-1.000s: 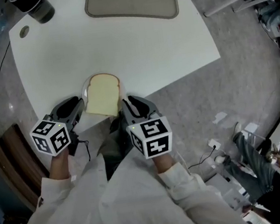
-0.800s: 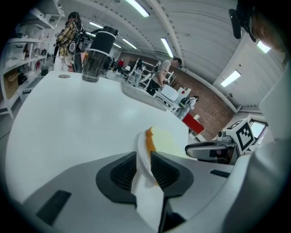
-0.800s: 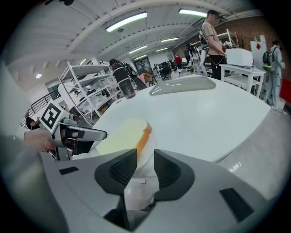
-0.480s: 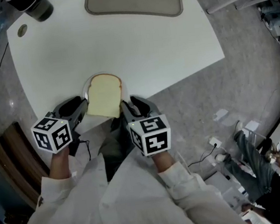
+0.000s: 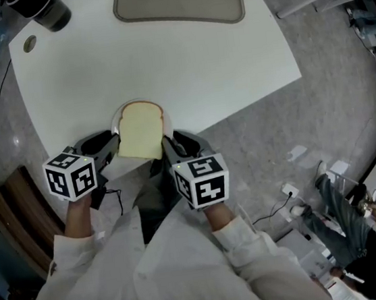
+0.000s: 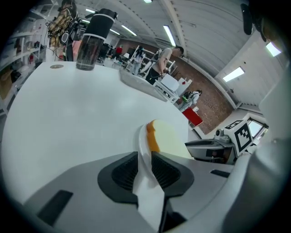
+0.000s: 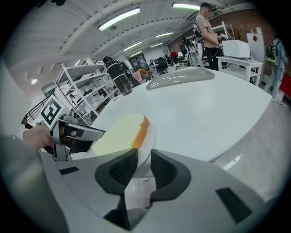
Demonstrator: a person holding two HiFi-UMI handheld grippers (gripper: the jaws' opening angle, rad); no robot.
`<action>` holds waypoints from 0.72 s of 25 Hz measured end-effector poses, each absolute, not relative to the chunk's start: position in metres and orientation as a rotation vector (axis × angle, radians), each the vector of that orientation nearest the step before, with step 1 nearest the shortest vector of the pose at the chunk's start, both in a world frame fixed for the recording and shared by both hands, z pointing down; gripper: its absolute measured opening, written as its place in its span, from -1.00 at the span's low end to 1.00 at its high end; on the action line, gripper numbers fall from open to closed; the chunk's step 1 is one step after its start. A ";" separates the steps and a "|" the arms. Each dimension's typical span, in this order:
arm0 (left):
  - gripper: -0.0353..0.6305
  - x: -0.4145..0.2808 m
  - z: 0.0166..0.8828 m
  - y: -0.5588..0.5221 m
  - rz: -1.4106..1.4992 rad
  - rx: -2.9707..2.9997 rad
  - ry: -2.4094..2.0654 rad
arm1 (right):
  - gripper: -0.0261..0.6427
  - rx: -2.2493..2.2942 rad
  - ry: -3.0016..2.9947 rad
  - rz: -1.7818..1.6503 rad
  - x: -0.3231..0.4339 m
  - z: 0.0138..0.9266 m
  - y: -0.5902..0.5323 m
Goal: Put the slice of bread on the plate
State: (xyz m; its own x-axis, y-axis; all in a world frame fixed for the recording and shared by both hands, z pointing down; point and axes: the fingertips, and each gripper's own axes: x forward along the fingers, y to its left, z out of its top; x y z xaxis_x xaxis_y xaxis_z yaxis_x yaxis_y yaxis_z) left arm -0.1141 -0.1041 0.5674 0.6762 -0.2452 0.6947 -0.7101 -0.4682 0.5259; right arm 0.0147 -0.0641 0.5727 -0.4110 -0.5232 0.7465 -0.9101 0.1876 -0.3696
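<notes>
Both forearms, in white sleeves, reach forward from 6 o'clock in the head view and come close to each other at the near edge of the white tabletop (image 5: 164, 67). The left claw (image 5: 110, 143) points toward 1 o'clock and the right claw (image 5: 168, 145) toward 11 o'clock, so they face each other from the two sides of the plate (image 5: 116, 116).

In the left gripper view the left claw (image 6: 144, 166) is clenched on the white rim of the plate (image 6: 142, 144). In the right gripper view the right claw (image 7: 140, 166) grips the opposite rim of the plate (image 7: 148, 144) in the same way.

The slice of bread (image 5: 140, 131) lies flat on the plate between the two claws. Its long axis runs from 6 to 12 o'clock, and the rounded crust end points to 12 o'clock, away from the person. Whether the plate rests on the tabletop or is lifted, I cannot tell.
</notes>
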 end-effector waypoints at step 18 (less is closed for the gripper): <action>-0.64 -0.112 0.559 -0.103 0.603 2.019 -0.703 | -0.70 1.372 -1.915 1.205 0.012 0.567 -0.053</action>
State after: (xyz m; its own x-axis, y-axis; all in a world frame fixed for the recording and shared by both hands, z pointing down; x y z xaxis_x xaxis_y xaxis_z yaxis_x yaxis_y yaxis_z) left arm -0.1121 -0.1028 0.5588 0.7208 -0.2457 0.6482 -0.6780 -0.4447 0.5853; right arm 0.0125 -0.0534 0.5666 -0.3740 -0.4886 0.7883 -0.9221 0.1047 -0.3726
